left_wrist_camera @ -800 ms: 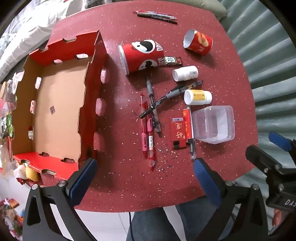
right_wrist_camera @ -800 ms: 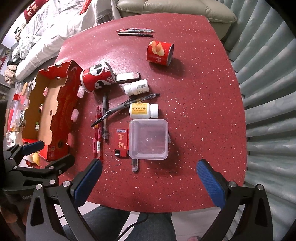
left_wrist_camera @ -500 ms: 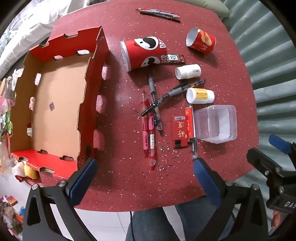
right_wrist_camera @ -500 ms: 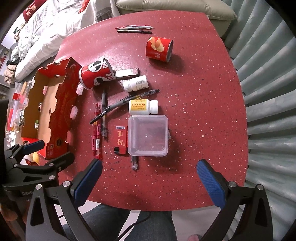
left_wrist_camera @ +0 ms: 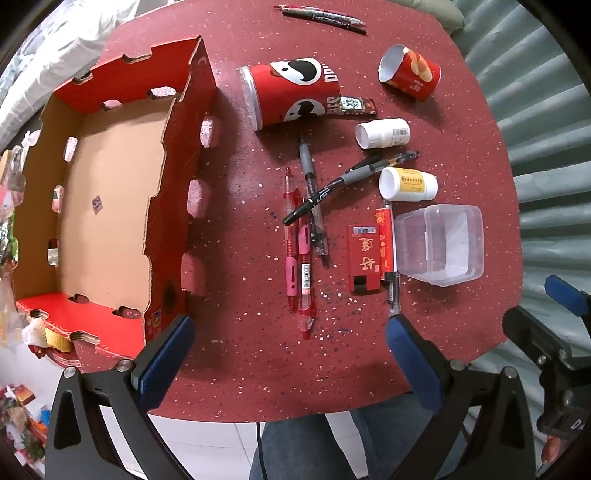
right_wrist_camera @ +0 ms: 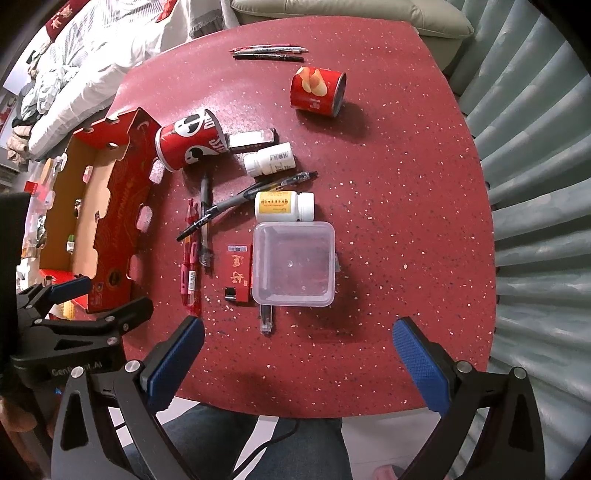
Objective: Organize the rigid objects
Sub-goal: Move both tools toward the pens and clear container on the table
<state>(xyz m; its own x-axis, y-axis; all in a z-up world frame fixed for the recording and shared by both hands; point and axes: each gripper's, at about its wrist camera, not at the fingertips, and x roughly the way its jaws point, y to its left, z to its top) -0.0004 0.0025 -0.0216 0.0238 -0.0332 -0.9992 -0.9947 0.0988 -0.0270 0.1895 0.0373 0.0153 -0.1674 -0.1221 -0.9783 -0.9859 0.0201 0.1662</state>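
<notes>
both hand-held grippers, left [left_wrist_camera: 286,350] and right [right_wrist_camera: 297,352], wide open and empty above pringles can [left_wrist_camera: 291,92]

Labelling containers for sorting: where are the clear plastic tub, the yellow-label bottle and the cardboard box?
clear plastic tub [right_wrist_camera: 293,264], right wrist view, its base.
yellow-label bottle [right_wrist_camera: 277,205], right wrist view, its label.
cardboard box [left_wrist_camera: 110,206], left wrist view, its floor.

A round red table [right_wrist_camera: 406,206] with pale speckles carried everything, and beyond its far edge sat a pale green sofa cushion [right_wrist_camera: 351,14]. Pleated grey-green curtains [right_wrist_camera: 535,184] ran down the right side, while rumpled white bedding [right_wrist_camera: 103,62] lay off to the far left. Below the table's near edge showed white floor tiles [left_wrist_camera: 207,439] and the person's legs in blue jeans [right_wrist_camera: 258,446].
</notes>
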